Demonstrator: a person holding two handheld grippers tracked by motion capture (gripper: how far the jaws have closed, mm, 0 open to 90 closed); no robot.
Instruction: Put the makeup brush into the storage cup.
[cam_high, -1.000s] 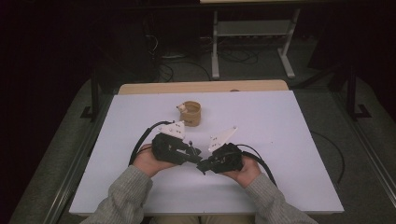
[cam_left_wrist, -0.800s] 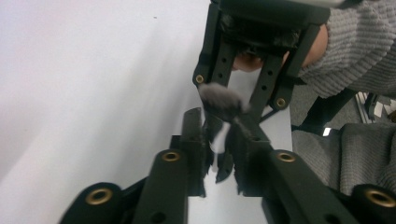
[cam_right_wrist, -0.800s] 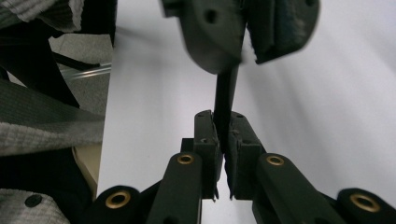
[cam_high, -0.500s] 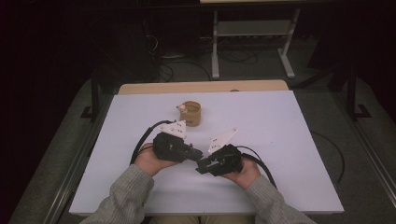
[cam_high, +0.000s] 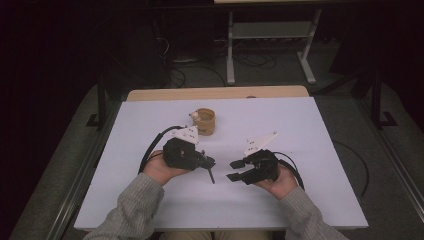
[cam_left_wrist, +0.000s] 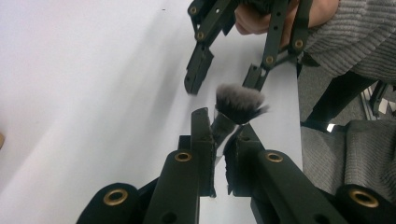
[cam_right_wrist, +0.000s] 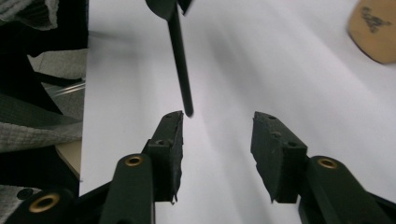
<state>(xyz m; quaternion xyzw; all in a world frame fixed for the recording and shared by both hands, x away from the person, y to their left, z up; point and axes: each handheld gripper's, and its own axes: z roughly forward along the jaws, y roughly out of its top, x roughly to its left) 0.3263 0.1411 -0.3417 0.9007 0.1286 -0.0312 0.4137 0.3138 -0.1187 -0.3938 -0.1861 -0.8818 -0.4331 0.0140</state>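
I see the left gripper clamped on a makeup brush: jaws nearly together, pinching it just below the grey bristle head. In the high view the brush's black handle sticks out toward the near table edge. Right gripper is spread wide, holding nothing; the handle tip sits just off its jaw in the right gripper view. The two grippers face each other, close but apart, over the white table. A tan cup stands farther back, near the left gripper. There's a dark print on the tan thing in the right gripper view; I can't read it.
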